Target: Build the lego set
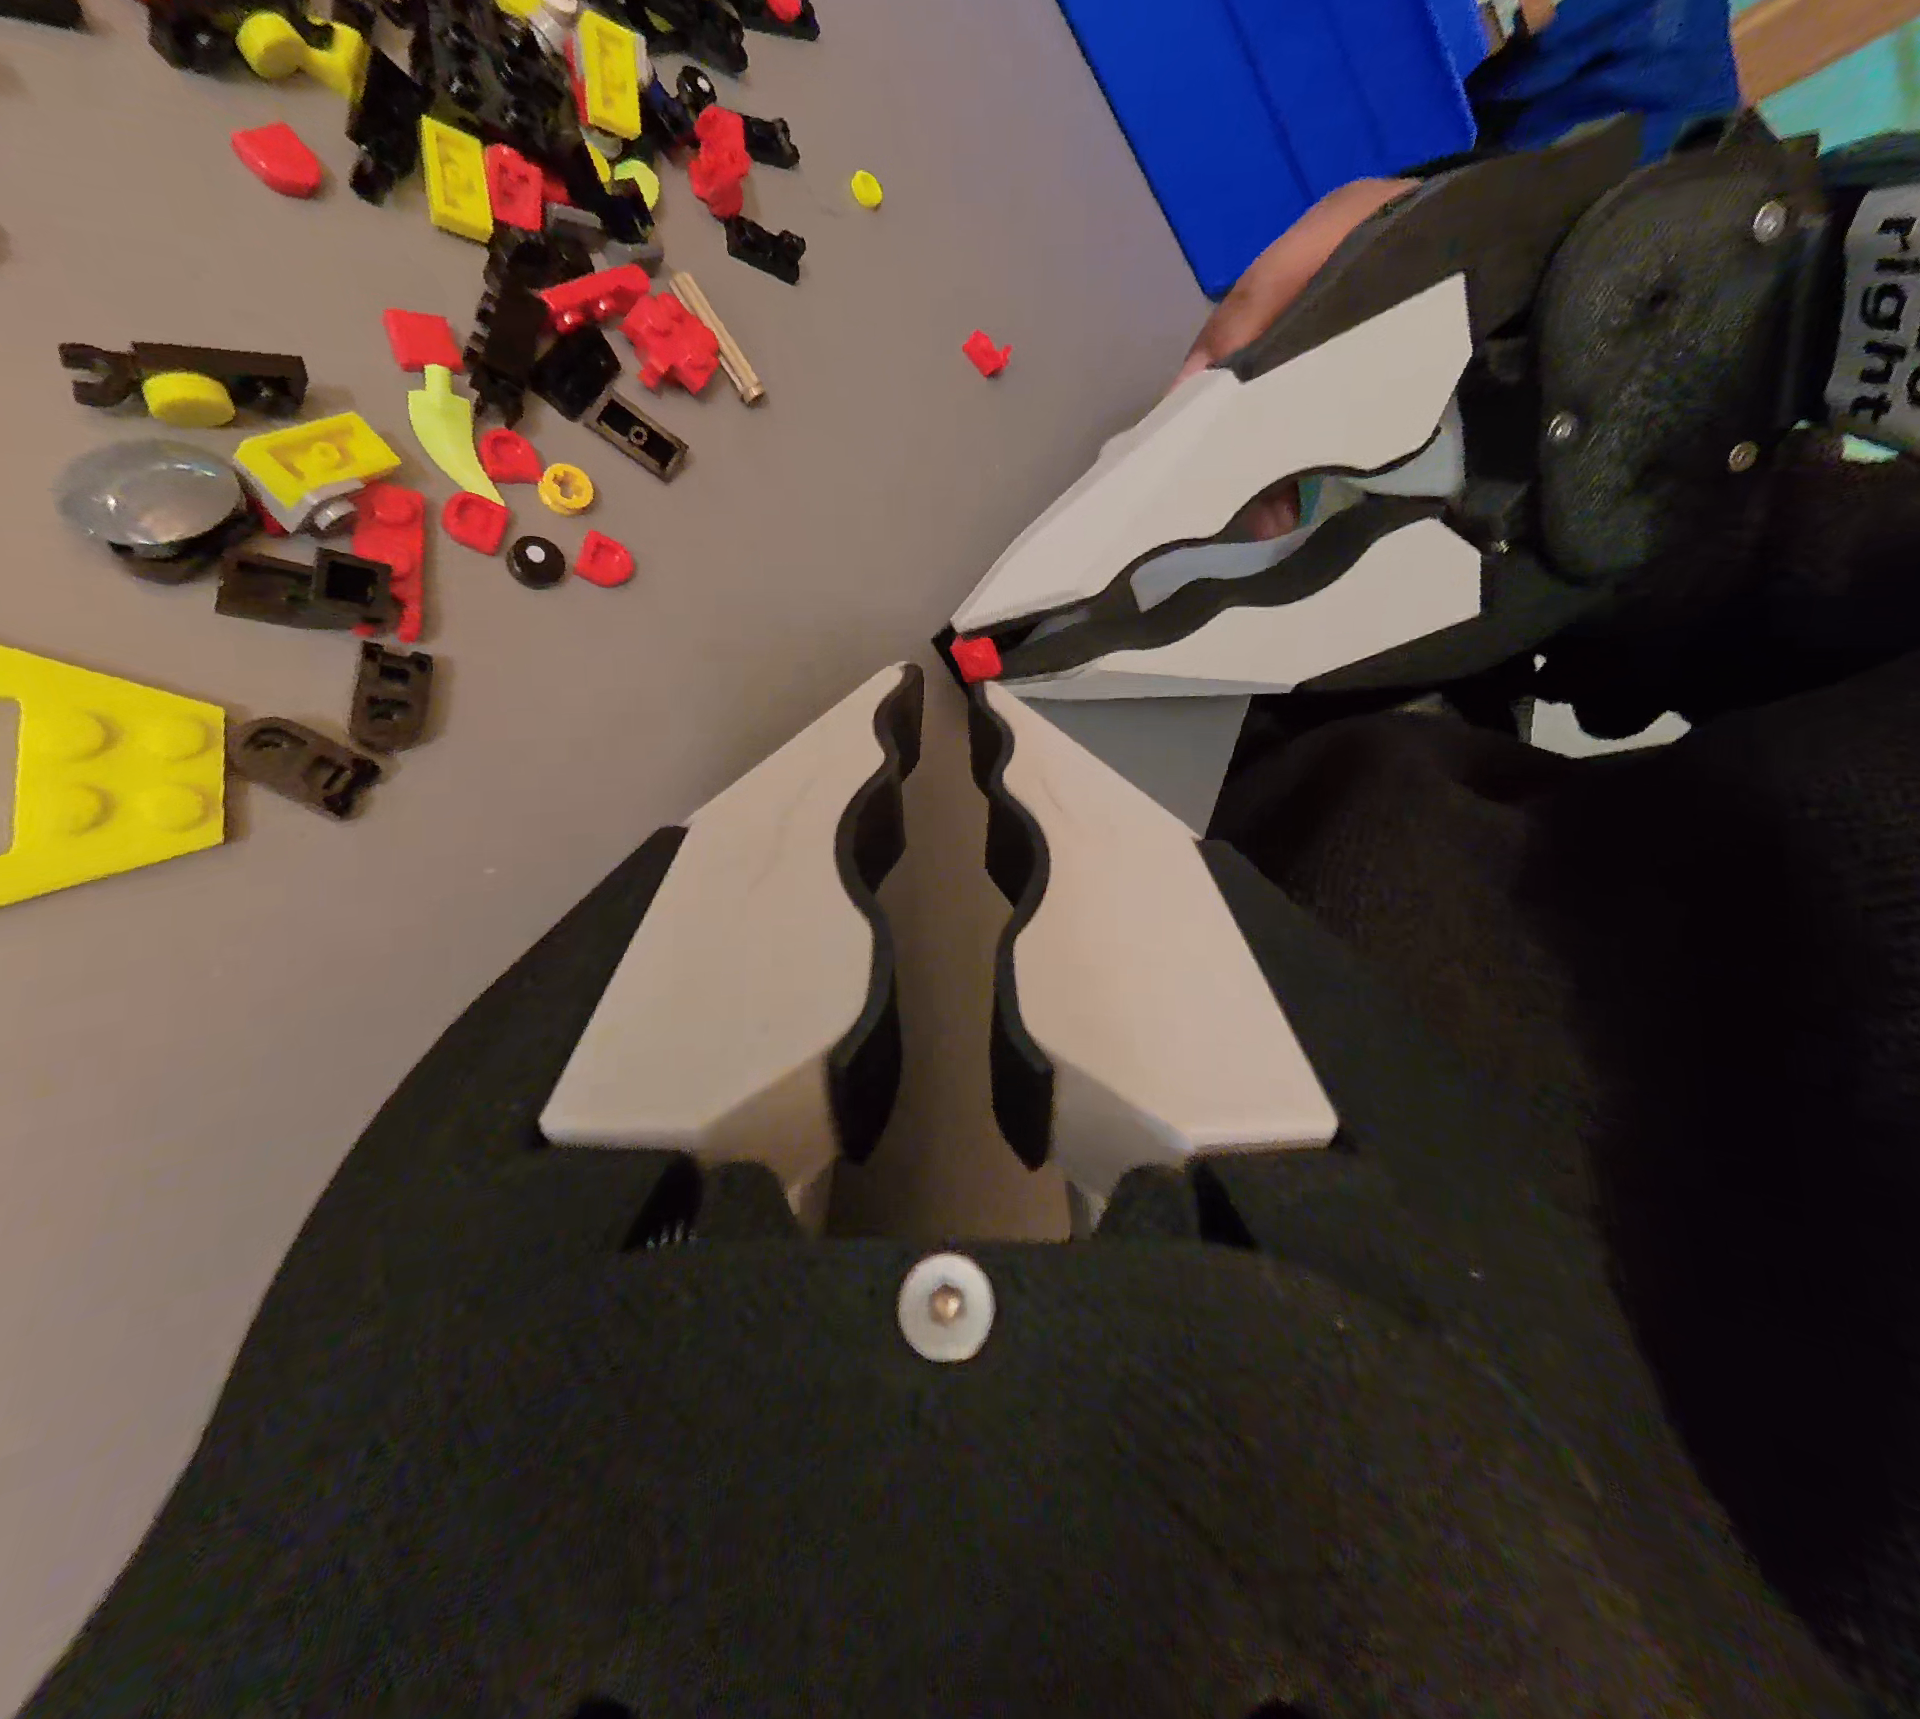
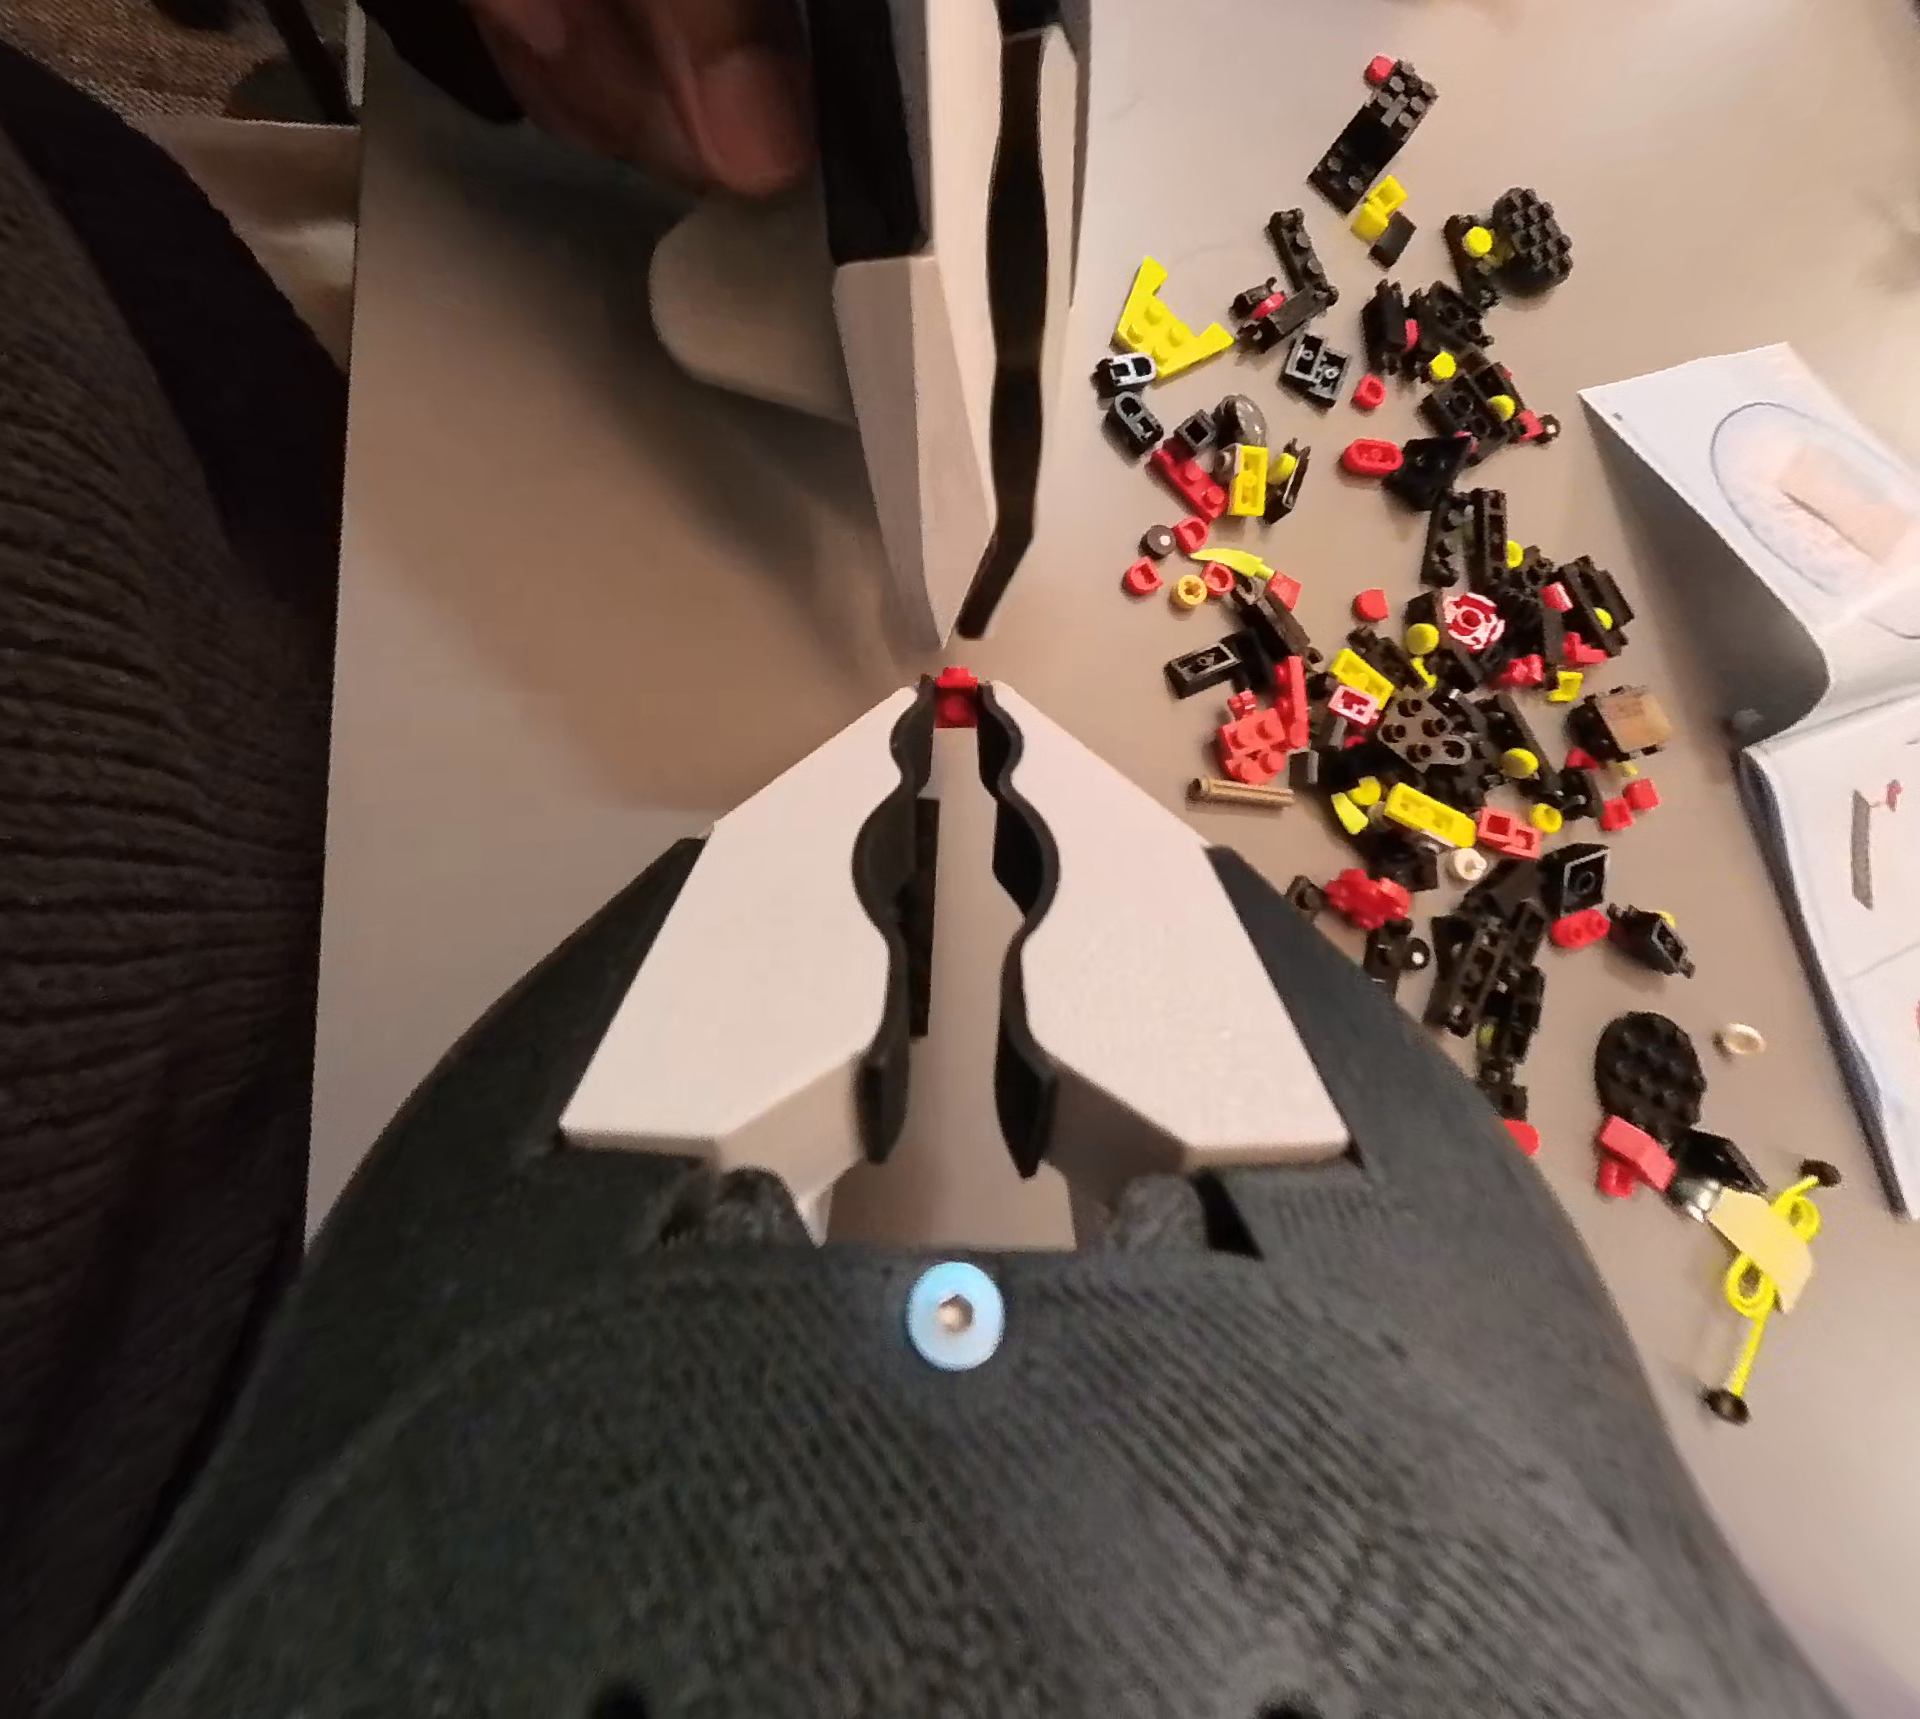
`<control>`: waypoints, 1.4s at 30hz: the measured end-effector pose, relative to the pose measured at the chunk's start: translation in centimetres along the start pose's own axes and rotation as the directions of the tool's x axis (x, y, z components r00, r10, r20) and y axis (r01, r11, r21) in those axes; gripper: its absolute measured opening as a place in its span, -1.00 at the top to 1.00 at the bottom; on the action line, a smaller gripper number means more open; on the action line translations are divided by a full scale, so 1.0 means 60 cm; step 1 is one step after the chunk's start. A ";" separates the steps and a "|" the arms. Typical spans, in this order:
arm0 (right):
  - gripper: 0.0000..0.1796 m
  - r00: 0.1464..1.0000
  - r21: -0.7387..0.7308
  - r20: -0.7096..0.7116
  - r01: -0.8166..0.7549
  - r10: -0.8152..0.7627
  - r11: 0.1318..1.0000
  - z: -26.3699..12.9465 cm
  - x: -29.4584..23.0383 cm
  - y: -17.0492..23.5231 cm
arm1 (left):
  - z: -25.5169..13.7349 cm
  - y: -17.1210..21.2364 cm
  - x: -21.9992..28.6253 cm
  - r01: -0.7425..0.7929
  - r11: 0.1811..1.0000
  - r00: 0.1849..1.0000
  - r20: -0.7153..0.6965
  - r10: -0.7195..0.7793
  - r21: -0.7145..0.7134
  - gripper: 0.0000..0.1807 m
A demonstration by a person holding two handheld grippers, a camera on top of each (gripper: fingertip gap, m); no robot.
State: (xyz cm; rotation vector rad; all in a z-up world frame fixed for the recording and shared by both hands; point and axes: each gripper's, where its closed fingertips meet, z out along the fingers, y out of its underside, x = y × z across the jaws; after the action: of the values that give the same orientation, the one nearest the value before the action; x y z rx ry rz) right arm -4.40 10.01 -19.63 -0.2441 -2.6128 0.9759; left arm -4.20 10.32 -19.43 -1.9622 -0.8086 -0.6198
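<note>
While pinched, red brick [image 2: 956, 699] at right tool [image 2: 954, 701] tips

The yellow wedge plate [image 1: 109, 770] is cut off by the left edge of the left wrist view. The instruction booklet [image 2: 1829, 890] runs past the right edge of the right wrist view. The small red brick [image 2: 956, 699] is partly covered by the right gripper [image 2: 956, 703] fingertips, so its shape cannot be determined.
</note>
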 end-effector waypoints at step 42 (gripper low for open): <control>0.94 0.931 -0.061 -0.014 -0.366 0.365 0.929 0.017 0.029 0.028 | -0.006 0.029 -0.011 -0.148 0.983 0.985 0.078 0.157 -0.105 0.96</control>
State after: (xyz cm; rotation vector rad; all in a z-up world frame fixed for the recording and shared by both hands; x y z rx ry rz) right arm -6.31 11.12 -21.06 -0.7715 -2.6518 1.0040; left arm -3.37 9.15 -20.67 -2.1307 -0.6826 -0.4949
